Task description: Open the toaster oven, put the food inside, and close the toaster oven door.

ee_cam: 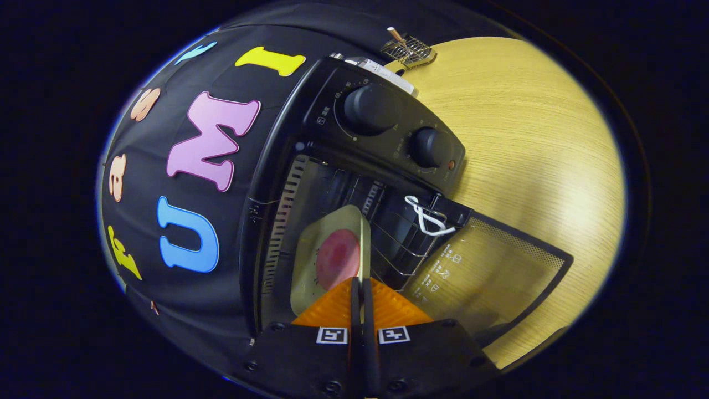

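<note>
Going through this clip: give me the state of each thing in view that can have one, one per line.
toaster oven door: open, folded down flat.
tray: held edge-on, partly inside the oven cavity.
food: on the tray.
tool: shut on tray's rim.
wire rack: seated inside the oven.
knobs: setting unreadable.

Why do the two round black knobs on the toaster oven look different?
The upper black round knob looks bigger than the lower black round knob. The lower one has a small red light beside it; the upper one has a ring of tick marks. Both are dark, round and sit on the black toaster oven's control panel. The tool is shut on the pale tray.
</note>
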Tool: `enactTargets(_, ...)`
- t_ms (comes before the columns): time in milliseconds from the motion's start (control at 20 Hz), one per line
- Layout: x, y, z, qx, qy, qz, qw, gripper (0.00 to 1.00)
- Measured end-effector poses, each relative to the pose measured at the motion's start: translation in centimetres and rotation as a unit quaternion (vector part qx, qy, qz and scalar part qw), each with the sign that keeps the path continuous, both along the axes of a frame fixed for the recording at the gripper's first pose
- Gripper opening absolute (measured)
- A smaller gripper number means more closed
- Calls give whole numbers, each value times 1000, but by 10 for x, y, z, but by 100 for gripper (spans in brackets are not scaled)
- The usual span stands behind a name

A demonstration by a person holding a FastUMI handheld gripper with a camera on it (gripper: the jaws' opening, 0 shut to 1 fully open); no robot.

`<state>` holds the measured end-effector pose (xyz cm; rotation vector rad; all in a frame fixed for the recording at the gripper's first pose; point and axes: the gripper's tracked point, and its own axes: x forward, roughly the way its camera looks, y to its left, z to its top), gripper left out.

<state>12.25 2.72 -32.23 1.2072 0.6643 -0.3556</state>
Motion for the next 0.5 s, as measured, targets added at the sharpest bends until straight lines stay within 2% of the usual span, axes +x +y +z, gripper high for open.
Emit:
enactTargets(150,1,-2,-3,-30,10,11,999,6)
enactTargets(300,4,-3,11,-32,-21,15,999,13)
enactTargets(350,1,-4,14,-30,-22,20,999,27)
enactTargets(450,-14,8,16,-31,-17,49,998,70)
enactTargets(500,-24,9,18,-43,-16,69,997,71)
